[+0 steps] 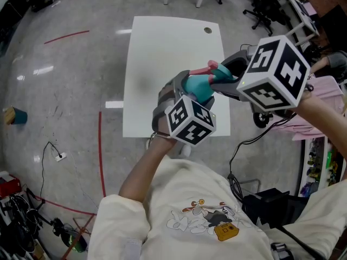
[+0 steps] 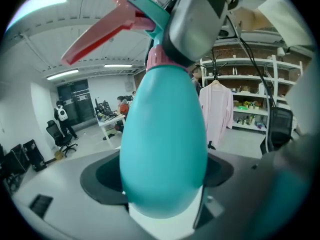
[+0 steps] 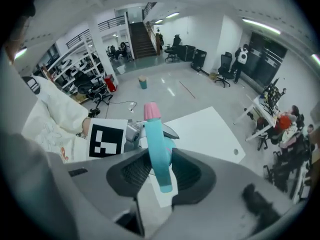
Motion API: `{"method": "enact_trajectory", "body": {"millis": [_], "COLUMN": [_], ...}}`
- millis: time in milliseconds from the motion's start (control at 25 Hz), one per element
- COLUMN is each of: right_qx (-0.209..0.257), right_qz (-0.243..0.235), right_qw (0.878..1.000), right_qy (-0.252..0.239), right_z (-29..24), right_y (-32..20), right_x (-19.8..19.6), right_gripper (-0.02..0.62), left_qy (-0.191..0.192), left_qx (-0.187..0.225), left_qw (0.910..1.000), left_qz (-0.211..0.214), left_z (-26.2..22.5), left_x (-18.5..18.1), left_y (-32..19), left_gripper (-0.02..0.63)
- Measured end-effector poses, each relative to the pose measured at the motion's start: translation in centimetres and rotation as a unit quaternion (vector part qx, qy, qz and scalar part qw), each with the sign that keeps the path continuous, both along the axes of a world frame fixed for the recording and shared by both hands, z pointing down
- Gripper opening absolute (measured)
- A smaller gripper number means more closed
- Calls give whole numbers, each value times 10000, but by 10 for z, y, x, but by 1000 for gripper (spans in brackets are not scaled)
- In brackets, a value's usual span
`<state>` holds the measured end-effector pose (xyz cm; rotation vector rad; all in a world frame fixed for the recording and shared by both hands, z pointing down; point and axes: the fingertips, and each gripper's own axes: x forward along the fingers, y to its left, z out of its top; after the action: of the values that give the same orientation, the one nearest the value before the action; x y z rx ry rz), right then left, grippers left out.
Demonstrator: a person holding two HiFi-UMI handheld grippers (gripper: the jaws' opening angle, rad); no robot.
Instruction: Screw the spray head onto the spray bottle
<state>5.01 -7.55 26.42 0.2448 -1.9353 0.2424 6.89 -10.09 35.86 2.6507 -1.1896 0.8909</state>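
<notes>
In the head view both grippers are held up over the white table point(image 1: 162, 64). The left gripper point(image 1: 191, 92) is shut on the teal spray bottle point(image 1: 198, 86), whose rounded body fills the left gripper view point(image 2: 165, 149) between the jaws. On the bottle's neck sits the spray head point(image 2: 145, 9), with a pink collar point(image 2: 157, 59) and a pink trigger point(image 2: 100, 31). The right gripper point(image 1: 221, 76) is shut on this spray head point(image 3: 159, 154), which stands between its pads point(image 3: 132, 171); a pink nozzle tip point(image 3: 152, 110) points away. The seam between head and neck is hidden.
The table has a round cable hole point(image 1: 208, 30) near its far edge. Office chairs point(image 1: 260, 4) stand beyond it. A pink garment point(image 1: 317, 107) hangs at the right. Cables point(image 1: 54, 150) and a small teal object point(image 1: 15, 115) lie on the floor at the left.
</notes>
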Motion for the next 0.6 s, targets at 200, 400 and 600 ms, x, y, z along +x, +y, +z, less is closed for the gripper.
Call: {"method": "enact_trajectory", "body": {"millis": [200, 400, 600], "right_qx": [-406, -671, -626], "right_qz": [939, 1479, 1286], "right_qw": [9945, 9856, 9889], "right_qy": [-224, -477, -389], "right_z": [5, 11, 18], "right_y": [-3, -3, -1], "right_x": [4, 7, 6], "right_gripper": [129, 129, 129], "left_qy": [-633, -1250, -1141], "left_qx": [502, 1006, 832], "left_qw": [9955, 9834, 9869], "left_qz": [-496, -849, -776], "left_z": [-1, -1, 9], "left_x": [-15, -27, -23], "left_y": [-9, -15, -13], "left_gripper": [426, 426, 427]}}
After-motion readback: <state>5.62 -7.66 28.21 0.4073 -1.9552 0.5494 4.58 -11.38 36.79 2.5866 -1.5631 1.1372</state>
